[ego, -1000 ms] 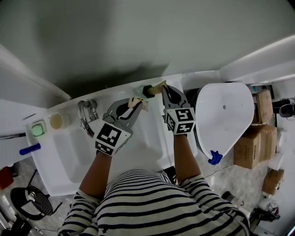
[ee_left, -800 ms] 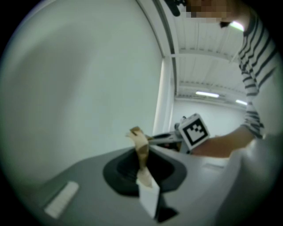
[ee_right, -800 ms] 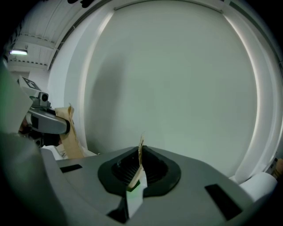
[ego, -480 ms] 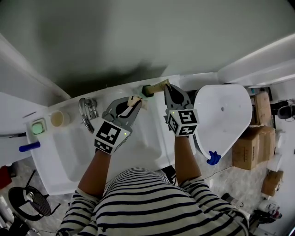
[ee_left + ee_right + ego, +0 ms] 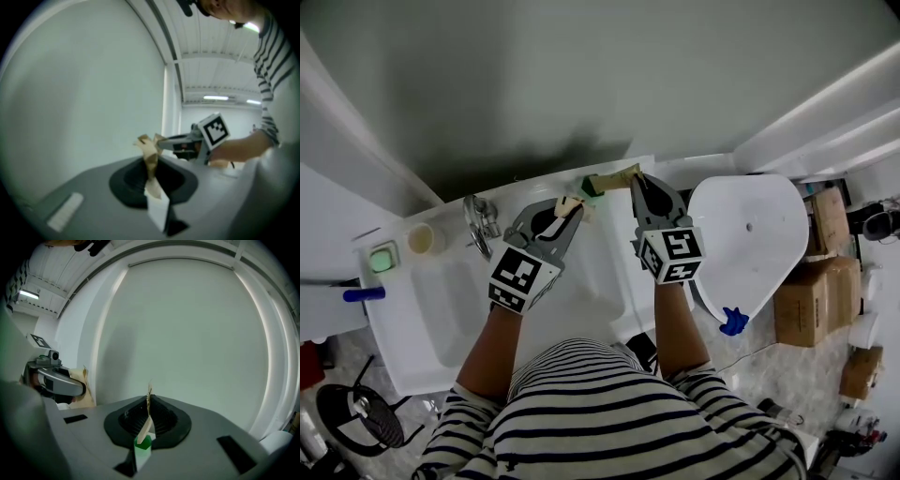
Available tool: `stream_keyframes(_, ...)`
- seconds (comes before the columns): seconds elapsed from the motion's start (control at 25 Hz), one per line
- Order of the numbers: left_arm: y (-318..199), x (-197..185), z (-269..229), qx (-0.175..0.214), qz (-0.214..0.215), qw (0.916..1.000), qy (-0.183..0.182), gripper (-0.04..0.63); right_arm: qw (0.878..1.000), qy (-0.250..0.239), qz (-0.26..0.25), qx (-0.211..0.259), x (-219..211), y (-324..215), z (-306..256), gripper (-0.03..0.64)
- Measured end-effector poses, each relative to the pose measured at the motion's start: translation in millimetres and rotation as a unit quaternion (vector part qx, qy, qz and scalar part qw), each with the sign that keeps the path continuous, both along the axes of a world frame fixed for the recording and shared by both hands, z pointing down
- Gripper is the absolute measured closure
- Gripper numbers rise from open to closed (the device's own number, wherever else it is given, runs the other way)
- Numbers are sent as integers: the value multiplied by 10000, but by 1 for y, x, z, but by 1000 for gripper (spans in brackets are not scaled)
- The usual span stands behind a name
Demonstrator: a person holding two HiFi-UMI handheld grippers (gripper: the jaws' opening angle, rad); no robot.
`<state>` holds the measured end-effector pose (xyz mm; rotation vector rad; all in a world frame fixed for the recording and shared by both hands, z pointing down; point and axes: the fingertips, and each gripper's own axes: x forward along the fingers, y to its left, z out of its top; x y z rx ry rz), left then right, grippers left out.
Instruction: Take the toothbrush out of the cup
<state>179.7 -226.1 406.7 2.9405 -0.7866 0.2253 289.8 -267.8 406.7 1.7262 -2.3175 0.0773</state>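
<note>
Over the white sink (image 5: 427, 314), I keep the right gripper (image 5: 636, 178) pinched on a thin tan stick (image 5: 146, 420) with a green end, probably the toothbrush, while the left gripper (image 5: 572, 208) clamps crumpled tan paper (image 5: 150, 157) just beside it, seemingly as a brace.

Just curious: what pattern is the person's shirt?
Dark and white stripes; the shirt shows best in the head view.

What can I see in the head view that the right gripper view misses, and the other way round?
Head view only: the sink, faucet, the cup on the ledge and cardboard boxes. Right gripper view only: a ceiling lamp, and a close look at the right gripper shut on the thin brown paper strip. Both: the left gripper clamping crumpled brown paper, the strip's green end, the pale wall.
</note>
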Motion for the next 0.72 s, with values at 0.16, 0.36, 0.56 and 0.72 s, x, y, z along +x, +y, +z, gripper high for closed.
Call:
stream_keyframes(0.16, 16, -4, -10, 122, -3, 9999, -84, 563, 9998, -46, -66, 155, -3, 20, -17, 604)
stream_keyframes(0.36, 40, -11, -26, 309, -82, 9995, -71, 563, 9989, -147, -175, 410, -9, 52, -41, 604)
stream_keyframes(0.56, 62, -20, -54, 675, -181, 9976, -27, 563, 9970, -217, -315, 670, -18, 85, -67, 604)
stream_keyframes(0.72, 77, -31, -74, 903, -283, 9955, 43, 563, 9950, -266, -416, 862, -25, 109, -85, 604)
